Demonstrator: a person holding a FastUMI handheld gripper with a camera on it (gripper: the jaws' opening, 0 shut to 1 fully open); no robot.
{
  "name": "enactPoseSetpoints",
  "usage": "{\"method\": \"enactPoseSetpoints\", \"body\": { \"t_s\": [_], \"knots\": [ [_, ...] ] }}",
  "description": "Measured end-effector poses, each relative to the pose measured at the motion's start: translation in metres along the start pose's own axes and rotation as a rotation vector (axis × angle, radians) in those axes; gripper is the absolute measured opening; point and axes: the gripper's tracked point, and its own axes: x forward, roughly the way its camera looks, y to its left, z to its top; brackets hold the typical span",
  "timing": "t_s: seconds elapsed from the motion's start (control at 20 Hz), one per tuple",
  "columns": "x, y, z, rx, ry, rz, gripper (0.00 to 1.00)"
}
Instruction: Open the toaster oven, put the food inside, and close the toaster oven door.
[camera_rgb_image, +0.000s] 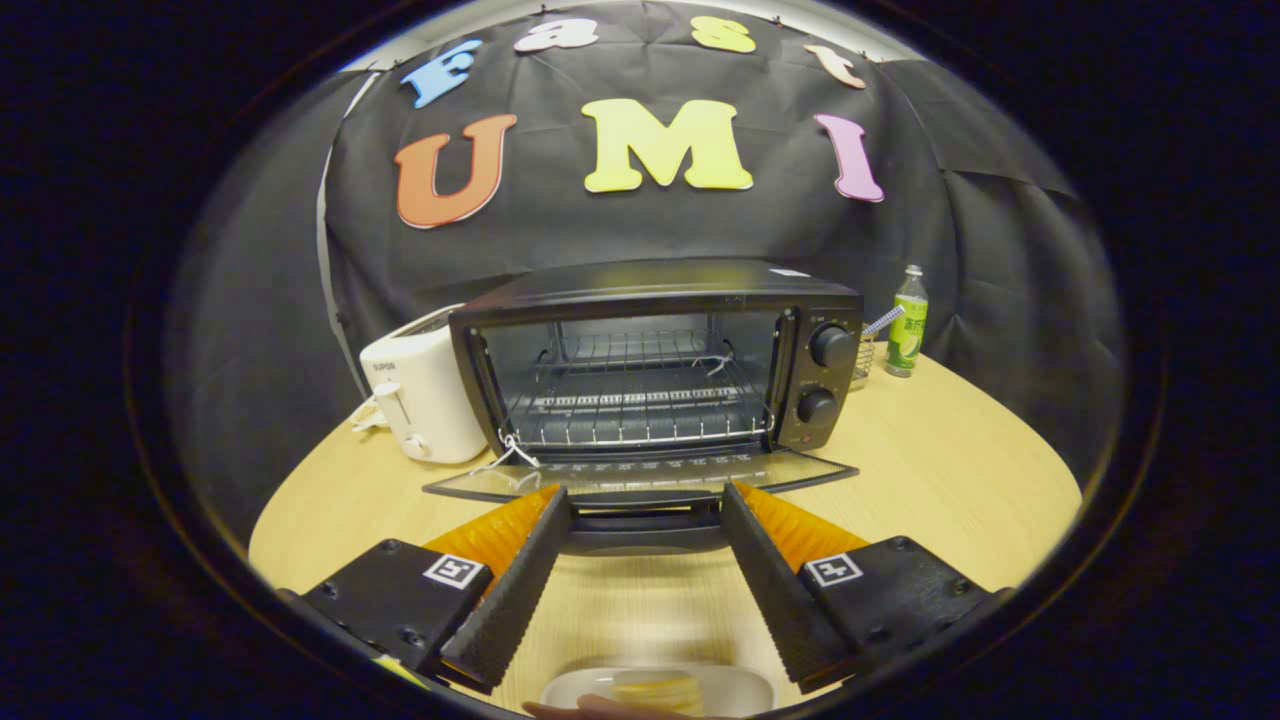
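A black toaster oven (660, 300) stands on the wooden table (950, 470) with its glass door (640, 478) folded down flat toward me. Its wire rack (640, 405) inside is bare. My gripper (645, 500) is open, and its fingertips sit on either side of the door handle (645, 530) without pressing on it. Close below the fingers lies a white plate (730, 690) with a pale yellow piece of food (655, 690) on it. A fingertip of a hand (600, 708) shows at the plate's near rim.
A white pop-up toaster (420, 395) stands just left of the oven, with its cord trailing on the table. Behind the oven's right side are a small wire basket (865, 360) and a green bottle (908, 325). Bare tabletop stretches to the right.
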Motion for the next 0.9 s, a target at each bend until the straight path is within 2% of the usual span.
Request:
{"method": "enactPoseSetpoints", "body": {
  "t_s": [0.2, 0.45, 0.55, 0.7, 0.8, 0.9],
  "knots": [
    [0.002, -0.003, -0.012, -0.001, 0.014, -0.001, 1.0],
    [0.004, -0.004, -0.045, 0.006, 0.137, -0.008, 1.0],
    [0.0, -0.008, -0.061, 0.058, 0.19, -0.028, 1.0],
    [-0.024, 0.001, -0.065, 0.101, 0.183, 0.018, 0.98],
    [-0.048, 0.009, -0.071, 0.062, 0.182, 0.066, 0.98],
    [-0.073, 0.001, -0.083, 0.035, 0.167, 0.05, 0.98]
  ]
}}
